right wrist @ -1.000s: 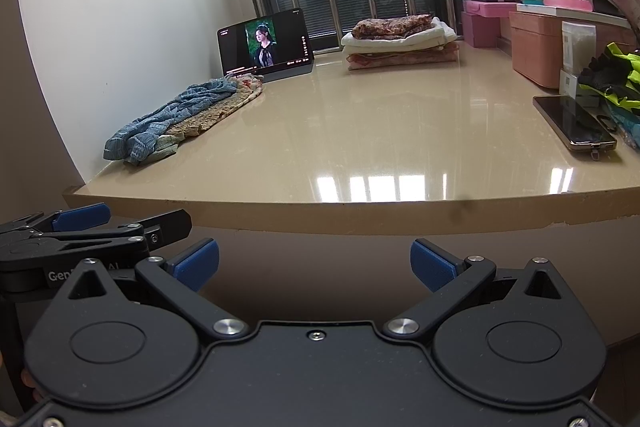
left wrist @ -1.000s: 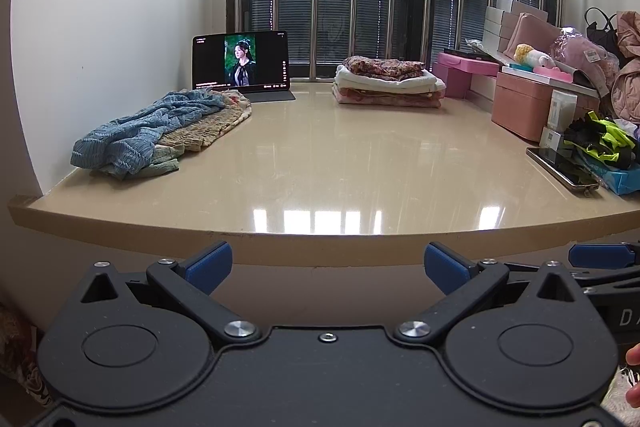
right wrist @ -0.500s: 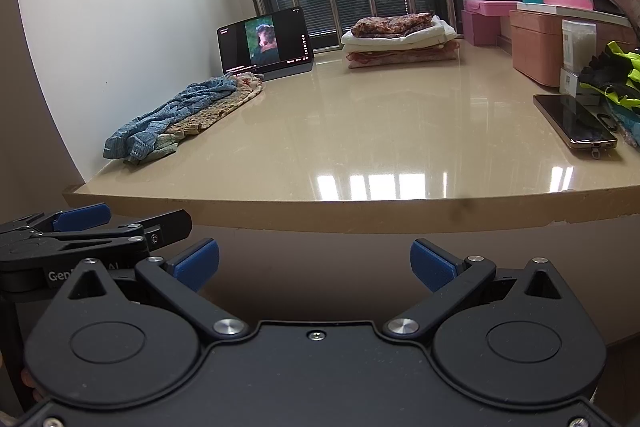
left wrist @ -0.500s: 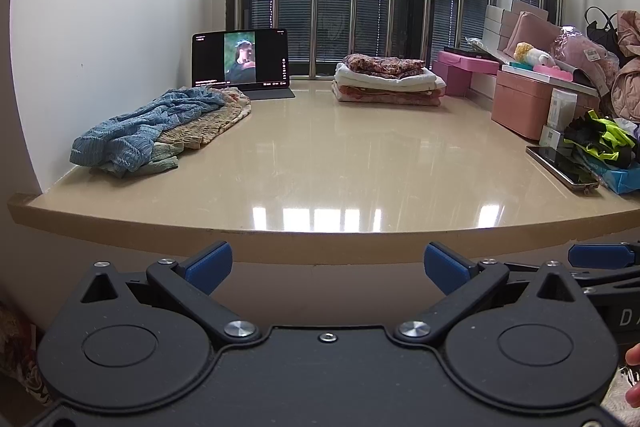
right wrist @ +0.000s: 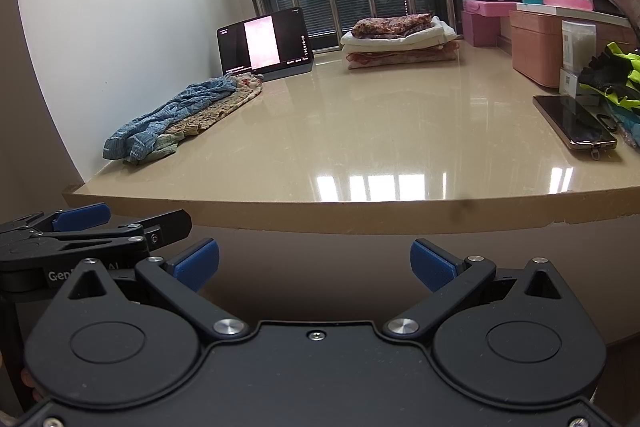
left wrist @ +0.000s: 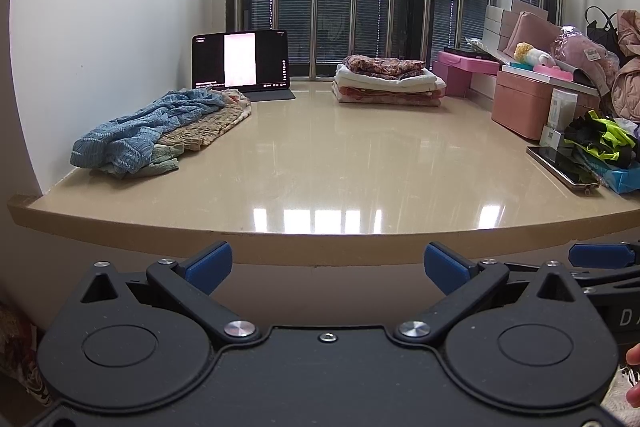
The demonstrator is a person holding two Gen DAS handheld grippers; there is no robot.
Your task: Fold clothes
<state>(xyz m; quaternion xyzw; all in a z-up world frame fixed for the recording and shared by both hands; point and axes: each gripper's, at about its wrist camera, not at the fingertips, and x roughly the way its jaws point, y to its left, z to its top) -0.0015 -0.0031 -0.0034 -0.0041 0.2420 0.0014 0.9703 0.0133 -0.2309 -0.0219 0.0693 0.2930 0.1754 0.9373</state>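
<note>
A heap of unfolded clothes, a blue knit (left wrist: 136, 125) on top of a beige piece (left wrist: 208, 125), lies at the left of the beige table (left wrist: 320, 163), also in the right wrist view (right wrist: 168, 115). A stack of folded clothes (left wrist: 388, 79) sits at the back (right wrist: 400, 41). My left gripper (left wrist: 327, 263) is open and empty, held below and in front of the table's front edge. My right gripper (right wrist: 314, 264) is open and empty at the same height, to the right of the left one (right wrist: 84, 227).
A tablet (left wrist: 240, 61) playing video stands at the back left. A phone (left wrist: 562, 167) lies at the right edge beside a black and neon-yellow item (left wrist: 600, 139). Pink boxes (left wrist: 524, 103) and bags crowd the right side. A barred window is behind.
Both grippers stay still and open. Only the picture on the tablet screen has changed.
</note>
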